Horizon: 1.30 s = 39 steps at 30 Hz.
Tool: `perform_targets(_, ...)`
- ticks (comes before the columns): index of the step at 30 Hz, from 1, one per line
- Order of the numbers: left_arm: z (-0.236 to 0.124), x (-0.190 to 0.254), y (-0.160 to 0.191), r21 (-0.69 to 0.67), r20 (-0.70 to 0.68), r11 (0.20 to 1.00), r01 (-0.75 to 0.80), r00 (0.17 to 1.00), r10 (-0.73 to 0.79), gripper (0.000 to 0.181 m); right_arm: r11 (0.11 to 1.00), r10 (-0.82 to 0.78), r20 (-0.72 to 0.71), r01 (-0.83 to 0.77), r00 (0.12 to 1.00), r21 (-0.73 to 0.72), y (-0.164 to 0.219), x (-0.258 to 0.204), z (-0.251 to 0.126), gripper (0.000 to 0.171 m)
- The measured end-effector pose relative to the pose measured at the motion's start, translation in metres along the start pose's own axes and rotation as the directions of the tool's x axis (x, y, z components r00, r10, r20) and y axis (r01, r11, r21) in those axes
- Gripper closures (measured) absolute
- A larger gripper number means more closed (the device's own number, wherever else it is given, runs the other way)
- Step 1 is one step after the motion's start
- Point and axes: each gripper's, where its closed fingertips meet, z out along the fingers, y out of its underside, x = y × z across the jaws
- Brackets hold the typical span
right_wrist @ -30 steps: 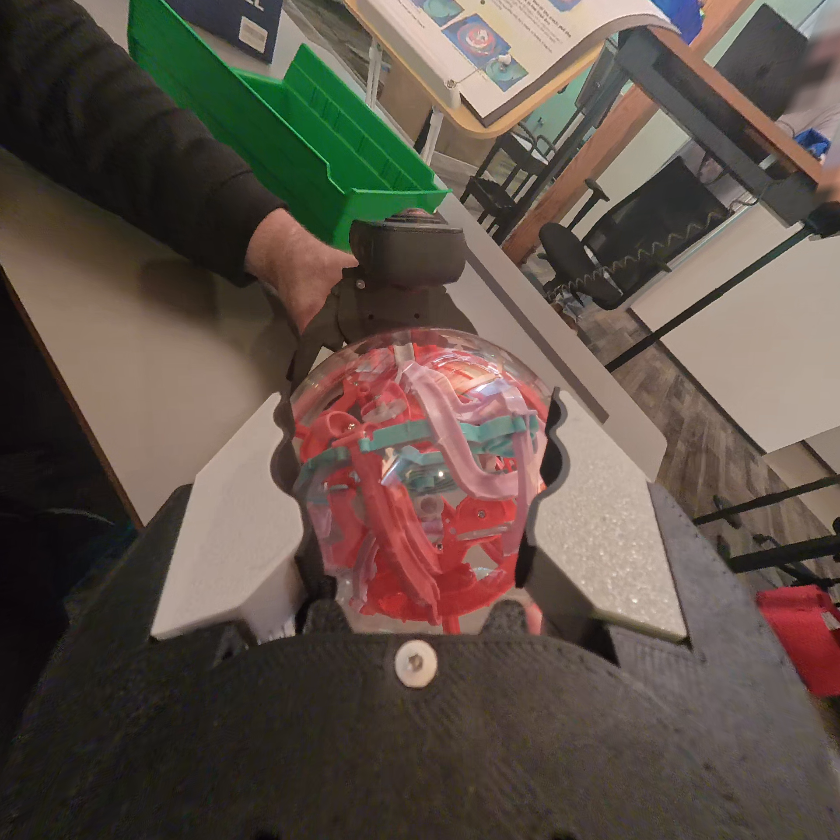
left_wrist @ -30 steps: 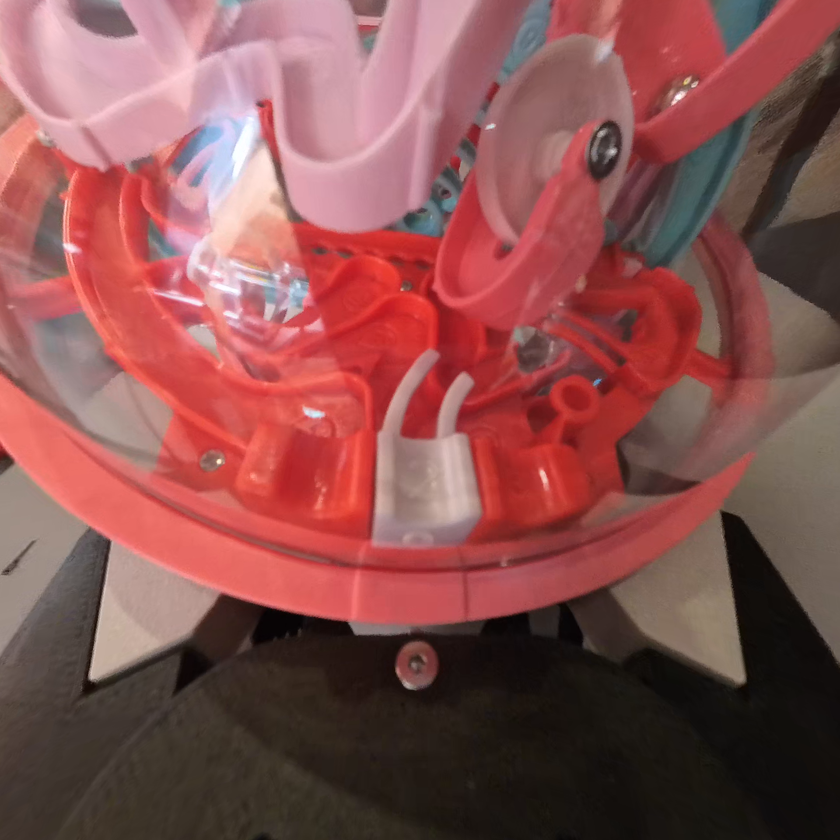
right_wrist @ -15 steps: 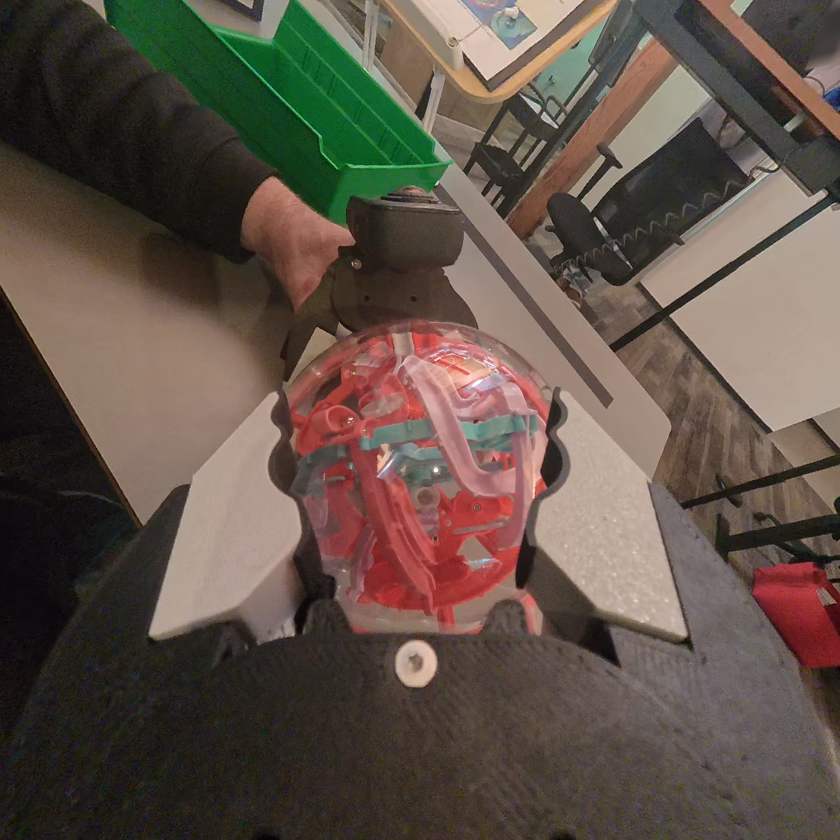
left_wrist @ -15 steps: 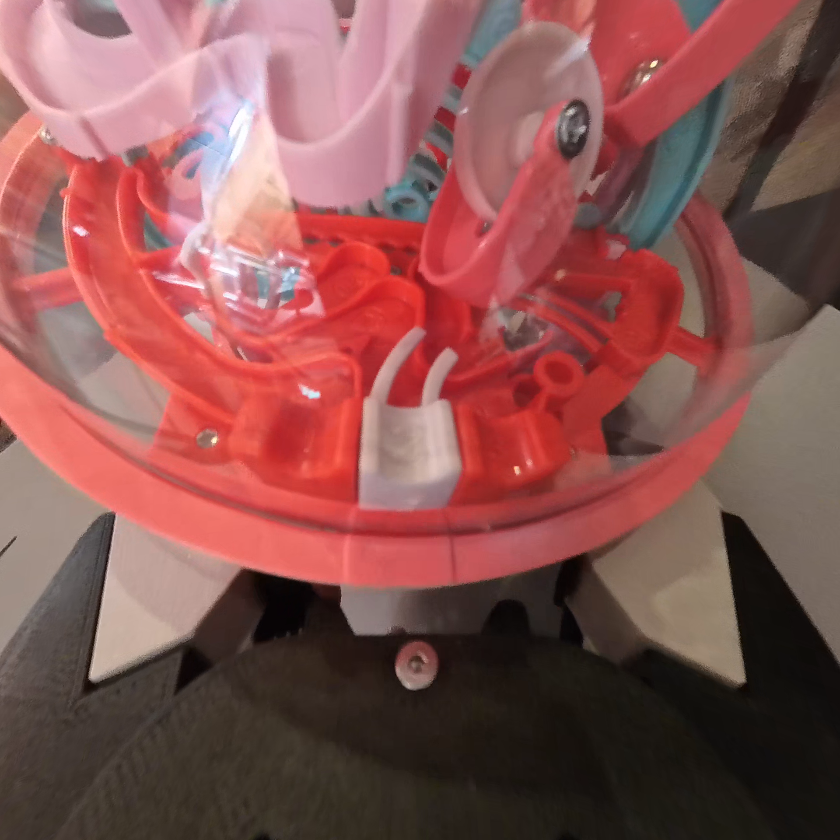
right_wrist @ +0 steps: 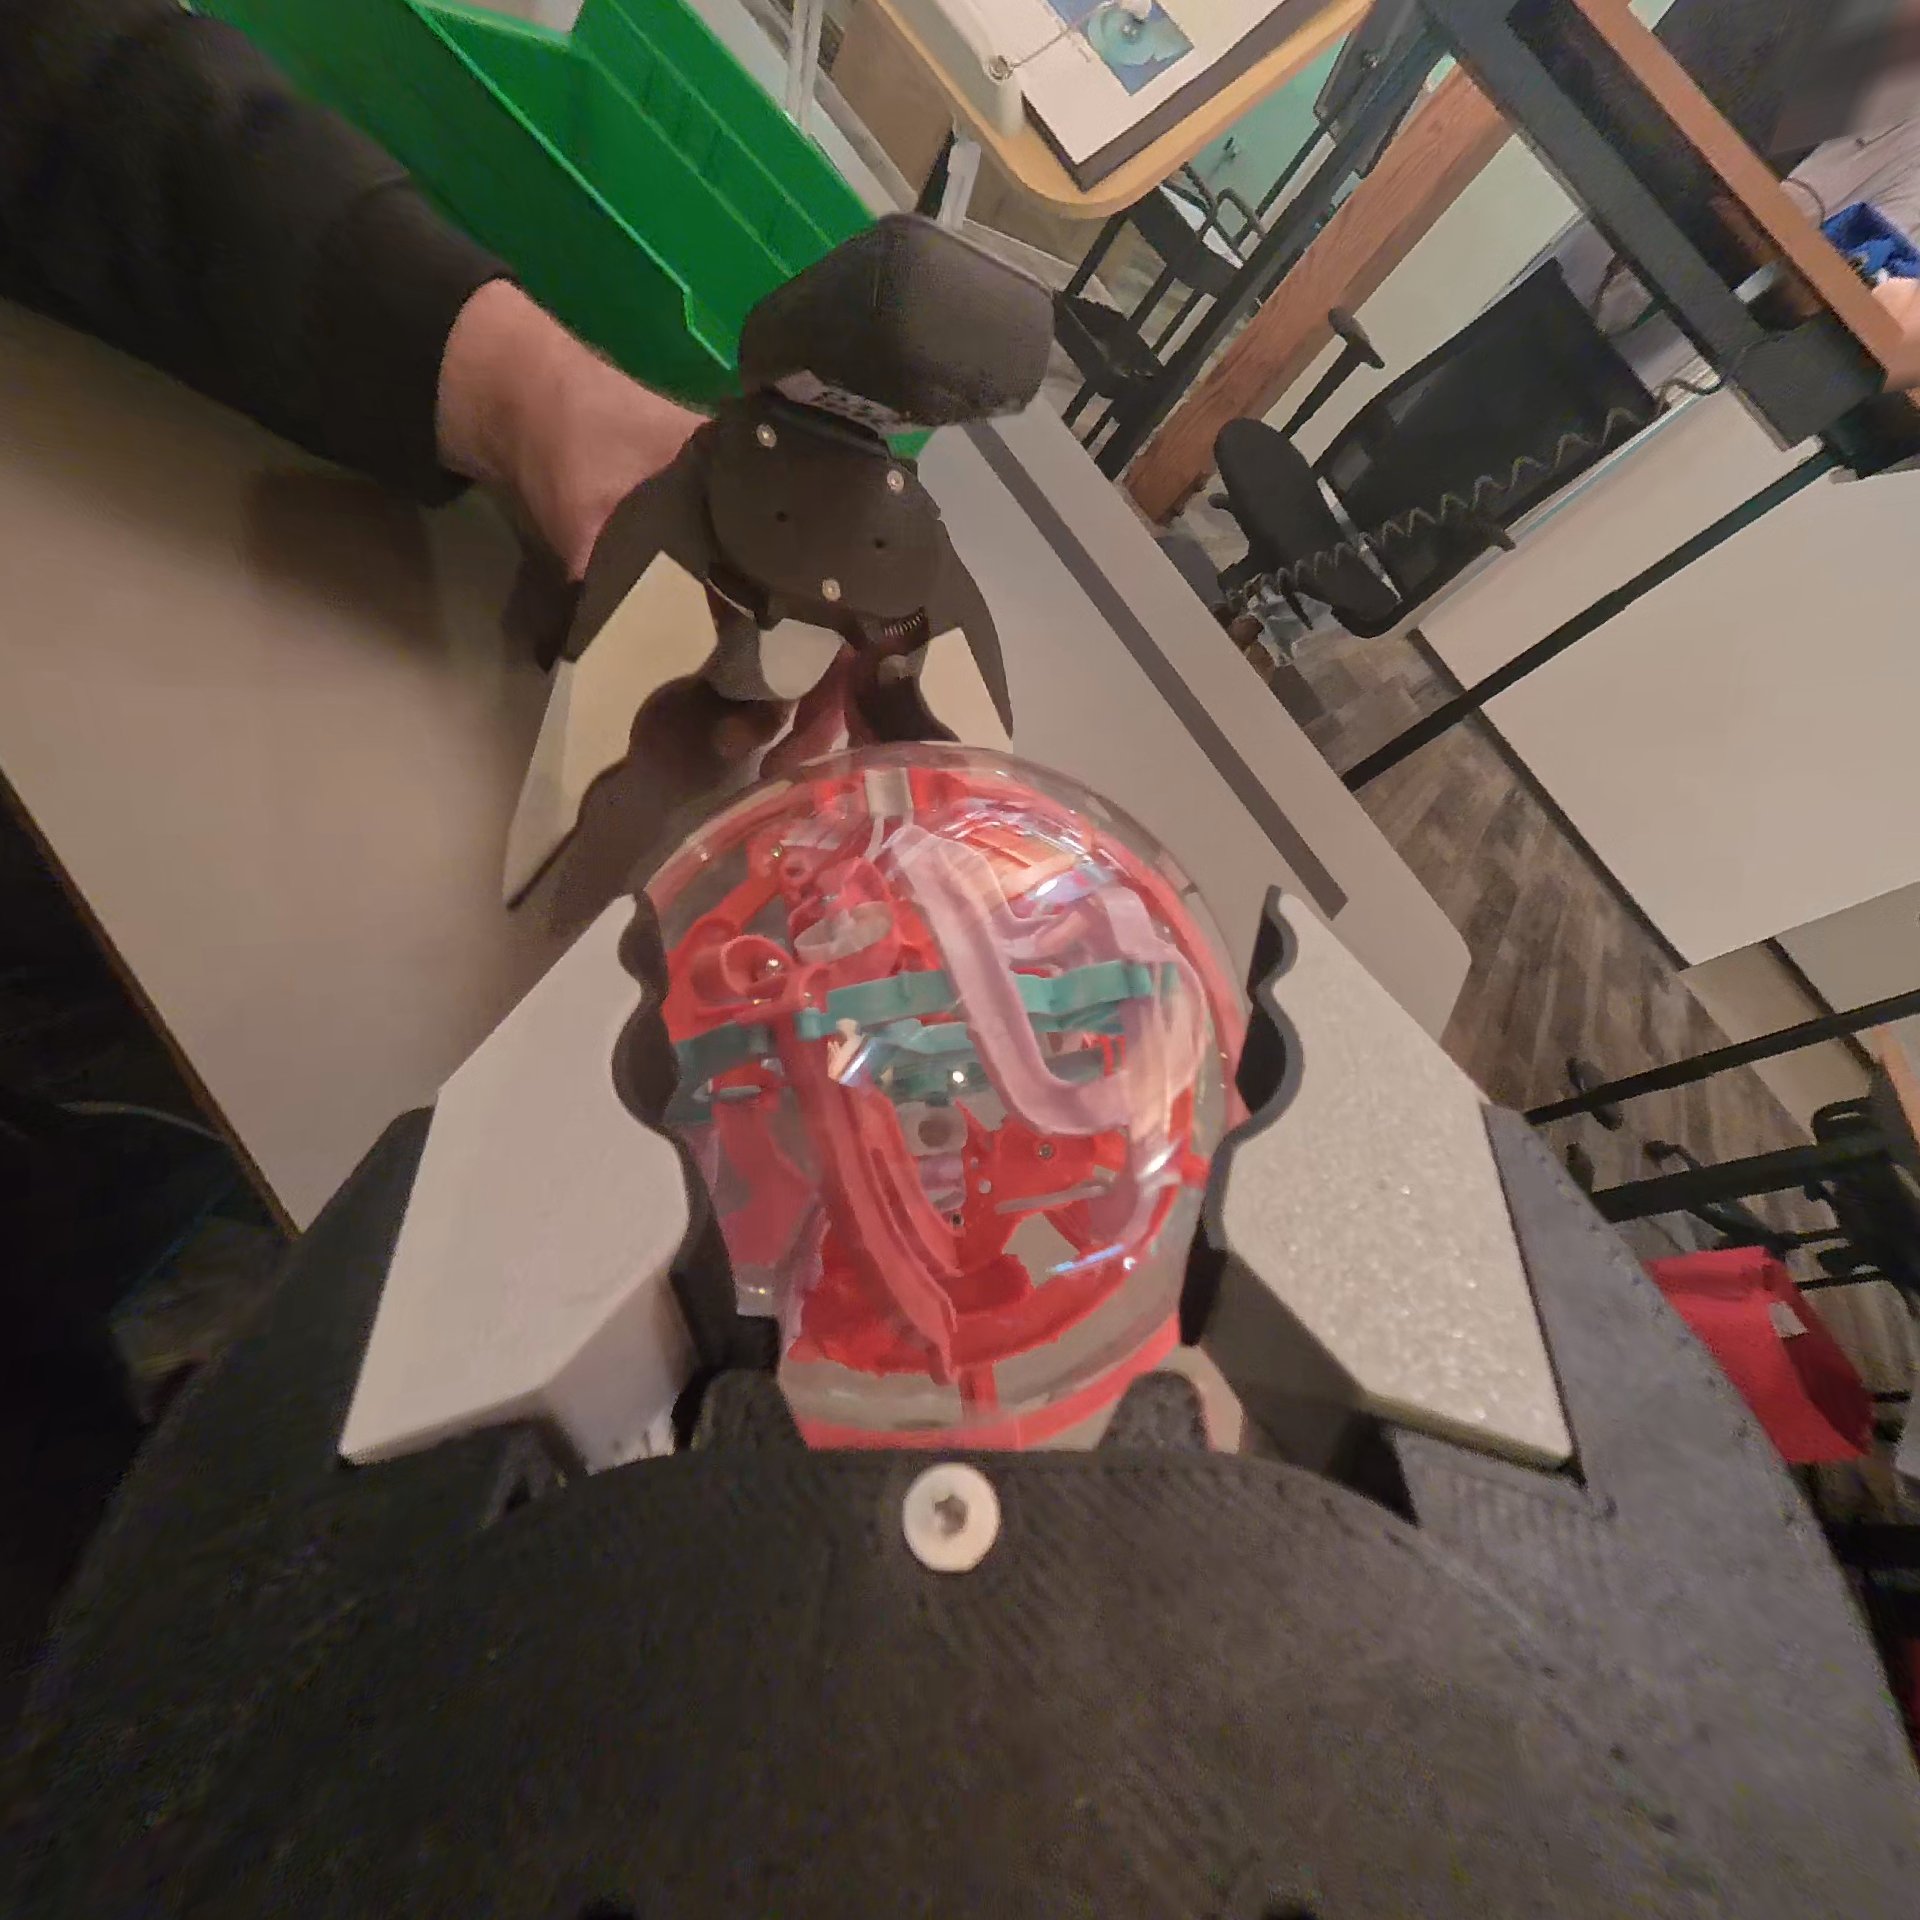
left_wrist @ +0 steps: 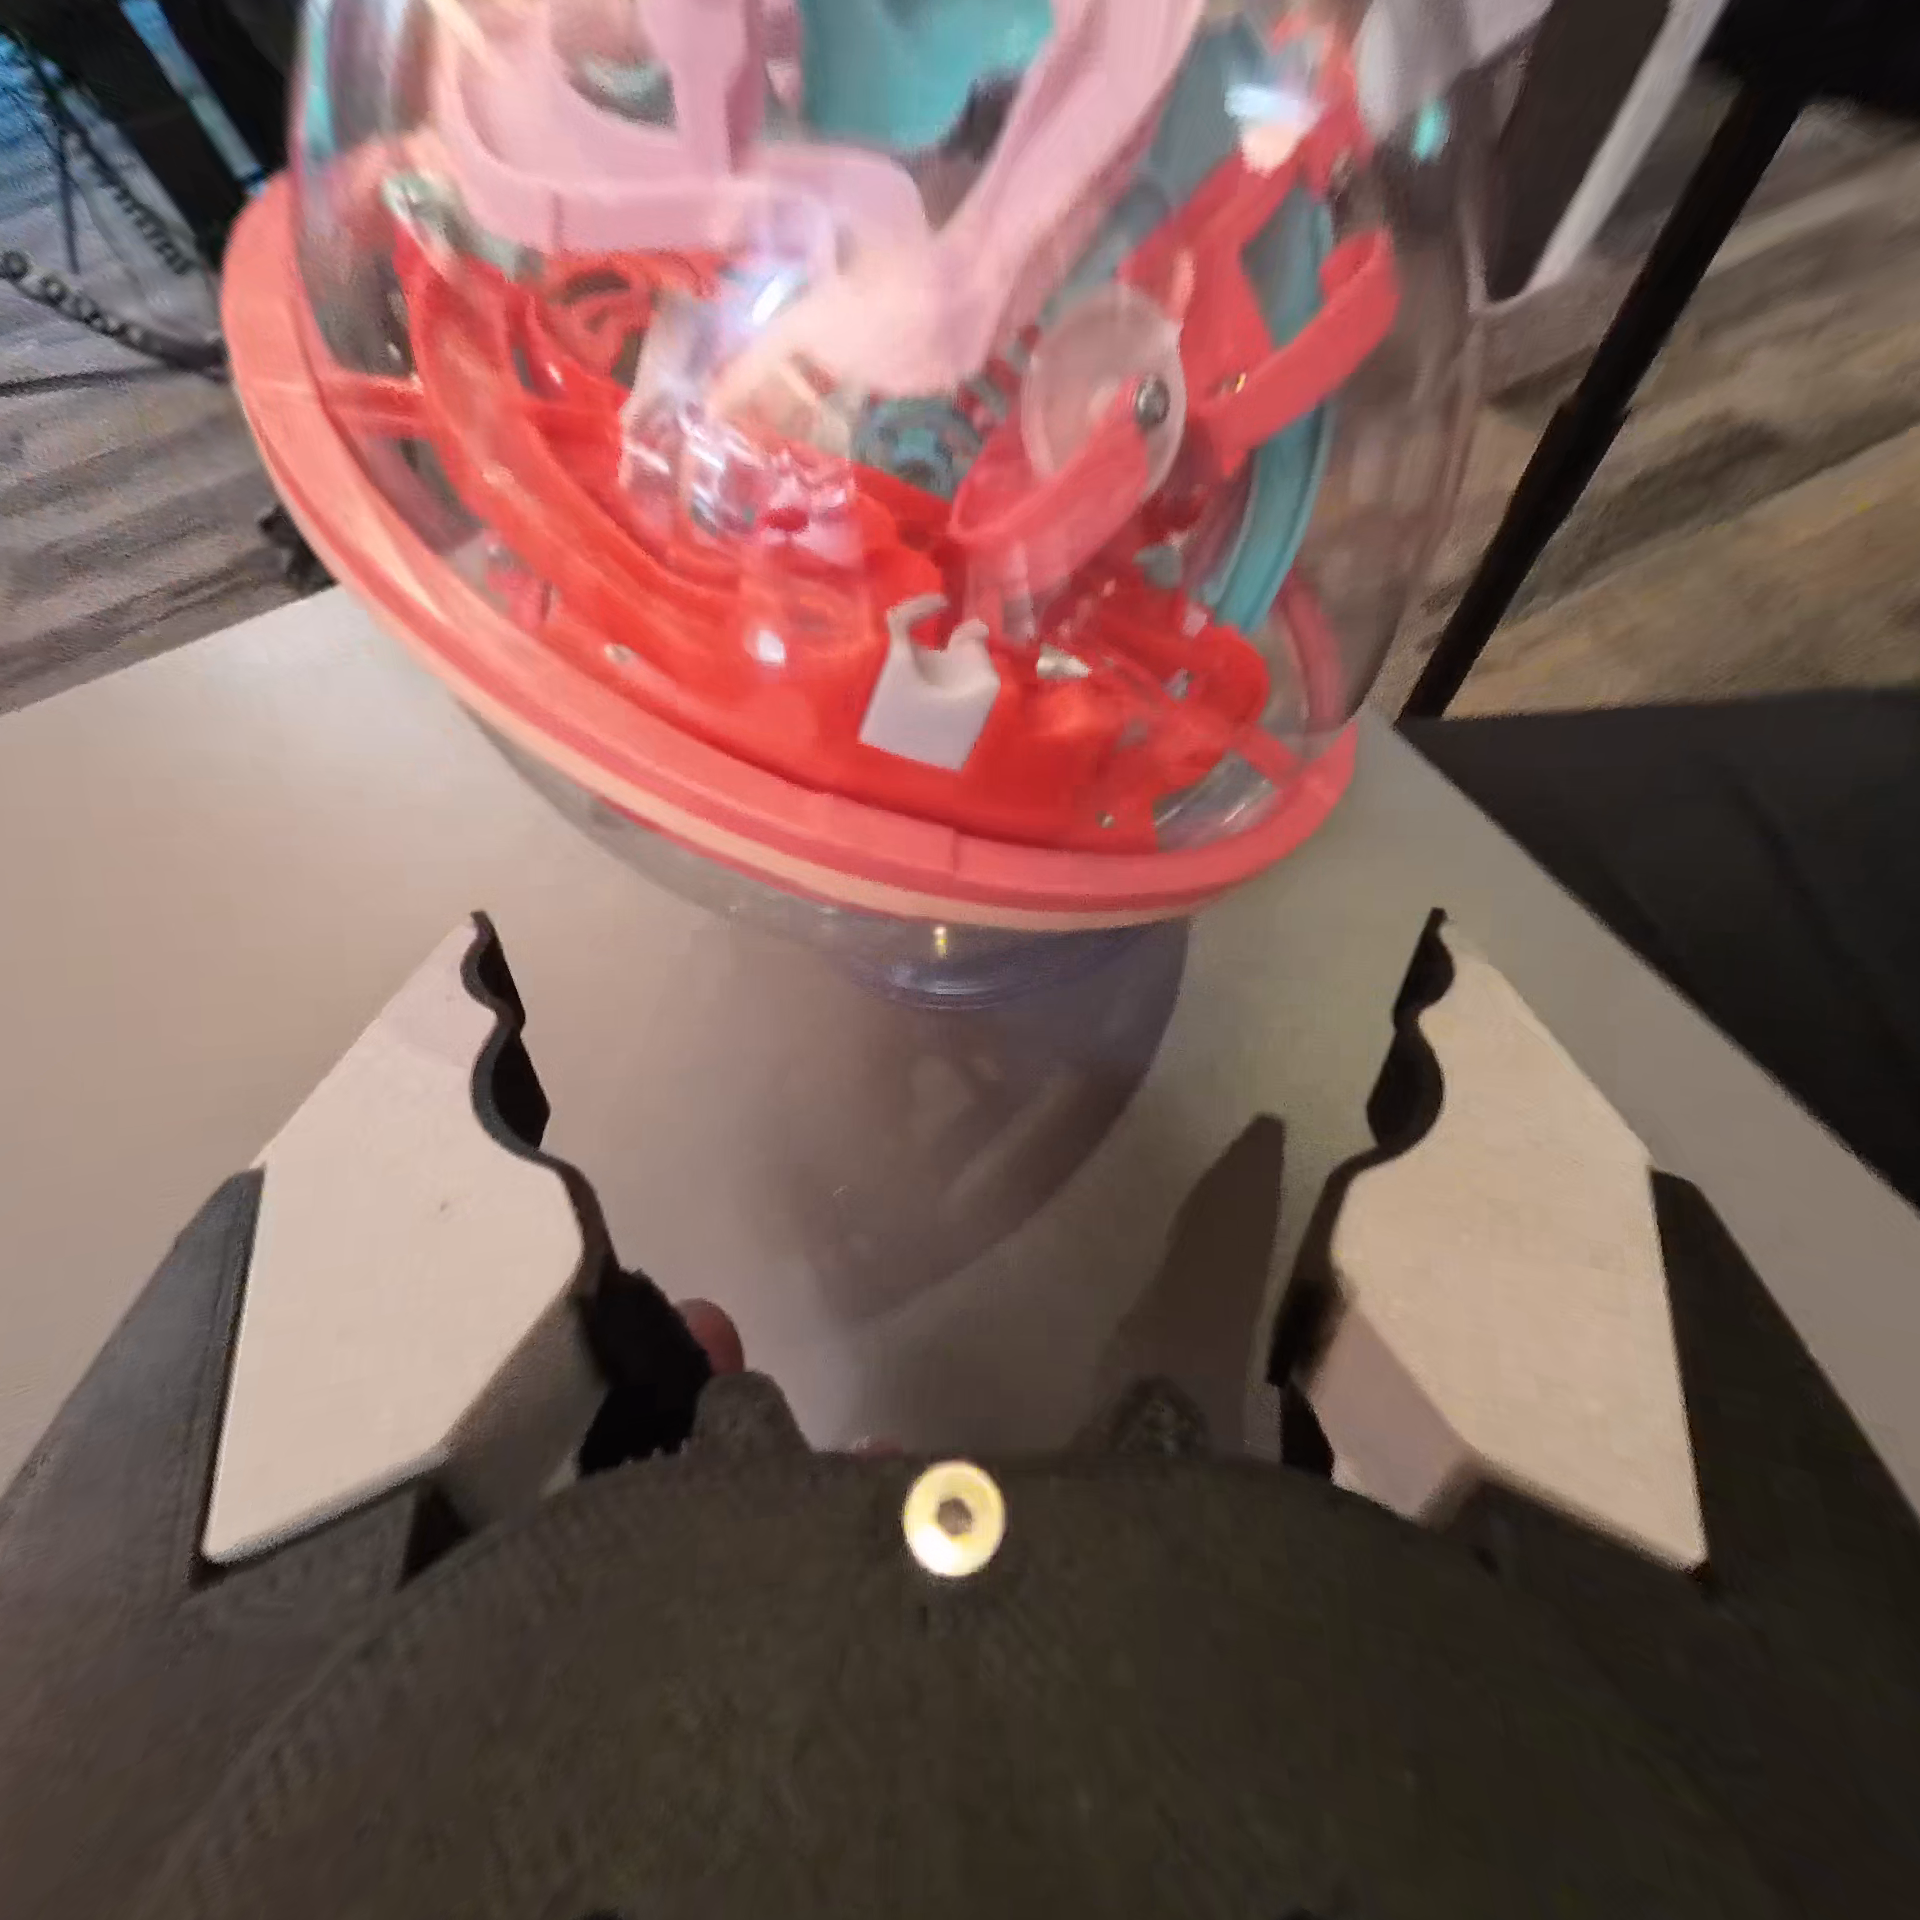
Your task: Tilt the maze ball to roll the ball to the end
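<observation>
The maze ball (right_wrist: 935,1091) is a clear sphere with red, pink and teal tracks and a red rim. My right gripper (right_wrist: 951,914) is shut on it, one grey pad on each side, and holds it above the table (right_wrist: 208,623). In the left wrist view the maze ball (left_wrist: 831,468) sits just beyond my left gripper (left_wrist: 956,935), which is open and empty, its fingertips apart from the sphere. The left gripper also shows in the right wrist view (right_wrist: 769,769), behind the ball, held by a person's hand (right_wrist: 540,436). I cannot make out the small ball inside.
A green bin (right_wrist: 623,135) stands at the back left of the table. The table's right edge (right_wrist: 1195,727) drops to a wood-look floor with black chairs and desk legs. A red object (right_wrist: 1756,1351) lies on the floor at the right.
My left gripper has let go of the maze ball, opened and pulled back from it. My right gripper keeps its hold, and the ball has tilted a little.
</observation>
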Motion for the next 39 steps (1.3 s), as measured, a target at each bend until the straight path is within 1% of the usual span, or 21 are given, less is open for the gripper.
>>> perform_targets(1, -0.002, 0.000, -0.003, 0.014, -0.008, 1.000, 0.008, 1.000, -0.008, 0.024, 1.000, 0.016, 0.001, -0.016, 1.000, -0.004, 0.001, 0.004, -0.003, 0.059)
perform_targets(3, -0.004, -0.003, -0.005, 0.015, 0.009, 1.000, 0.022, 1.000, -0.022, 0.024, 0.998, 0.062, -0.005, -0.062, 0.998, -0.023, 0.007, 0.014, -0.011, 0.049)
perform_targets(5, -0.003, 0.002, -0.012, 0.047, -0.006, 0.998, 0.048, 0.999, -0.047, 0.024, 0.989, 0.137, 0.036, -0.134, 0.990, -0.062, 0.020, 0.019, -0.016, 0.037)
perform_targets(6, -0.002, 0.004, -0.014, 0.051, -0.005, 0.998, 0.043, 0.999, -0.043, 0.024, 0.983, 0.172, 0.077, -0.167, 0.982, -0.076, 0.026, 0.017, -0.018, 0.035)
perform_targets(10, 0.011, 0.008, -0.009, 0.010, -0.004, 0.999, 0.033, 0.999, -0.033, 0.024, 0.959, 0.265, 0.192, -0.236, 0.945, -0.158, 0.051, 0.006, -0.014, 0.036)
perform_targets(11, 0.013, 0.008, -0.009, 0.011, 0.001, 0.999, 0.033, 0.999, -0.033, 0.025, 0.954, 0.280, 0.210, -0.247, 0.937, -0.168, 0.053, 0.003, -0.012, 0.035)
perform_targets(12, 0.014, 0.007, -0.011, 0.016, 0.007, 0.999, 0.032, 0.999, -0.032, 0.027, 0.954, 0.282, 0.224, -0.247, 0.933, -0.172, 0.054, 0.000, -0.010, 0.038)
perform_targets(14, 0.016, 0.002, -0.011, 0.008, 0.031, 1.000, 0.030, 0.999, -0.030, 0.030, 0.958, 0.265, 0.212, -0.232, 0.941, -0.170, 0.053, -0.001, -0.008, 0.037)
perform_targets(17, 0.015, -0.004, -0.012, 0.018, 0.049, 0.999, 0.030, 0.998, -0.031, 0.038, 0.957, 0.271, 0.182, -0.245, 0.945, -0.154, 0.052, -0.003, -0.006, 0.037)
perform_targets(26, 0.015, -0.003, -0.010, -0.016, 0.008, 1.000, -0.006, 1.000, 0.007, 0.038, 0.958, 0.273, 0.098, -0.262, 0.957, -0.114, 0.047, -0.008, -0.007, 0.037)
perform_targets(32, 0.018, -0.006, -0.009, -0.014, 0.015, 0.998, -0.056, 0.998, 0.057, 0.037, 0.967, 0.219, 0.043, -0.211, 0.975, -0.146, 0.044, -0.010, -0.005, 0.038)
perform_targets(39, 0.019, -0.007, -0.010, 0.014, -0.006, 0.998, -0.055, 0.998, 0.055, 0.036, 0.960, 0.234, 0.027, -0.227, 0.972, -0.162, 0.044, -0.009, -0.004, 0.037)
